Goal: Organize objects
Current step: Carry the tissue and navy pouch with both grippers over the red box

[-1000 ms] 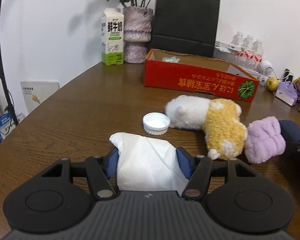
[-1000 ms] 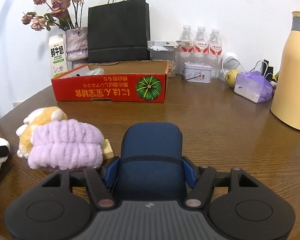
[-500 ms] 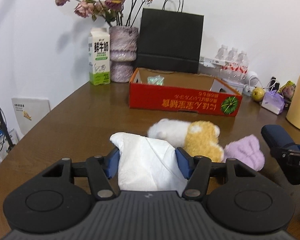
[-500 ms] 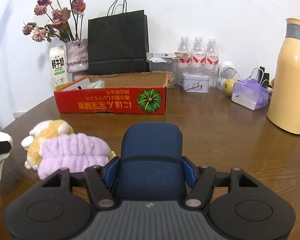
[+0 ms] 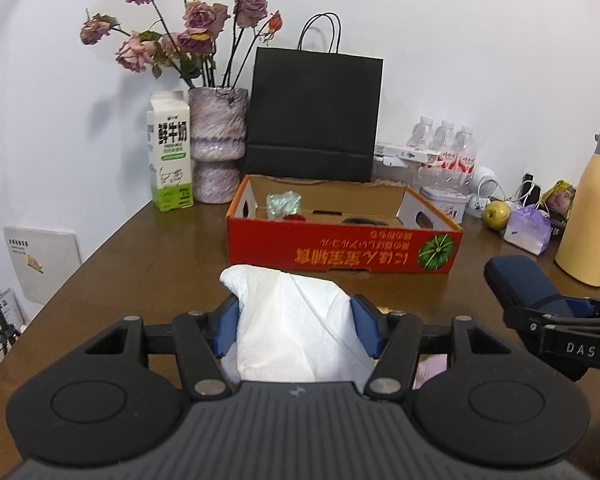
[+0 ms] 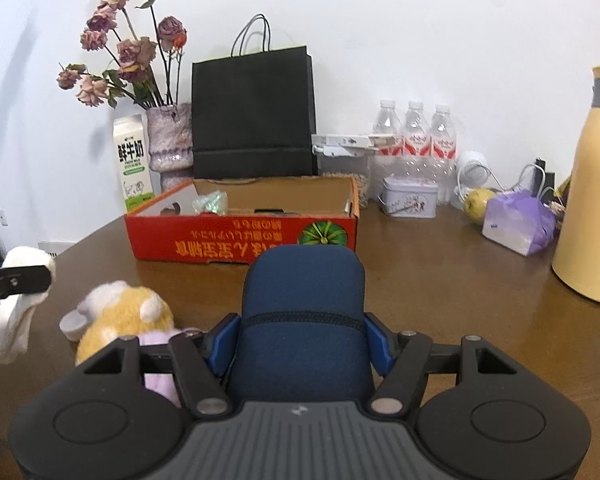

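Observation:
My left gripper (image 5: 294, 326) is shut on a white crumpled tissue (image 5: 292, 320) and holds it above the table, facing the red cardboard box (image 5: 340, 250). My right gripper (image 6: 300, 340) is shut on a dark blue zip case (image 6: 302, 312), lifted in front of the same box (image 6: 240, 242). The case (image 5: 520, 282) and the right gripper also show at the right of the left wrist view. A yellow-and-white plush toy (image 6: 120, 320), a lilac fluffy band (image 6: 160, 384) and a white cap (image 6: 70, 326) lie on the table low left of the right gripper.
Behind the box stand a milk carton (image 5: 170, 152), a vase of dried roses (image 5: 218, 144), a black paper bag (image 5: 314, 116) and water bottles (image 6: 414, 140). A yellow thermos (image 6: 596, 200), a purple pouch (image 6: 518, 220) and a tin (image 6: 410, 200) stand right.
Both grippers have risen from the table with their loads and now look down into the box. The plush toys have dropped out of the left wrist view.

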### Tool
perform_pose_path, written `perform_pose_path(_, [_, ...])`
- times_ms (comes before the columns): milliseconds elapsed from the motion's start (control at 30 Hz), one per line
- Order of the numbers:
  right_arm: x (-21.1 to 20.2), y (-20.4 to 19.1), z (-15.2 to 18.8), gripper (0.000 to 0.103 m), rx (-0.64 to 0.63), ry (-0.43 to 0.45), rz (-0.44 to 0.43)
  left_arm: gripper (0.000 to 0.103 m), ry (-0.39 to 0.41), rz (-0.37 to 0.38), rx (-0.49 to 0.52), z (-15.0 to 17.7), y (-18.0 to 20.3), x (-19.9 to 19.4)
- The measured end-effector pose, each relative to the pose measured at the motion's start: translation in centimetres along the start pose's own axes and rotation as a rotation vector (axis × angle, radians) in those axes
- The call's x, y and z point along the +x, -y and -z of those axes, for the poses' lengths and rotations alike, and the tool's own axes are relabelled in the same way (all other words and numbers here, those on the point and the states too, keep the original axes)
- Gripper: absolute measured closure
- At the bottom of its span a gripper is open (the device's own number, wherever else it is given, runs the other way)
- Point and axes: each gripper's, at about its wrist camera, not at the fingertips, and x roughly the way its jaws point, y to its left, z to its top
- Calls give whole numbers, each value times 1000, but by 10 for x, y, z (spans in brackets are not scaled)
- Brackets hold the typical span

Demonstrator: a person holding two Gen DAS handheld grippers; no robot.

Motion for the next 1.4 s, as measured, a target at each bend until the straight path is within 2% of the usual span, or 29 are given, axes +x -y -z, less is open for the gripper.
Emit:
perform_pose_path(533, [28, -18, -44, 39, -38, 19, -50, 43, 31, 42, 7, -43, 18, 39])
perform_pose_path(1100, [60, -30, -83, 39, -57, 60, -62, 43, 74, 35, -36, -83, 30, 74])
perform_pose_path(1400, [90, -32, -97, 39, -61, 51, -70, 43, 74, 27, -58, -97, 29, 99])
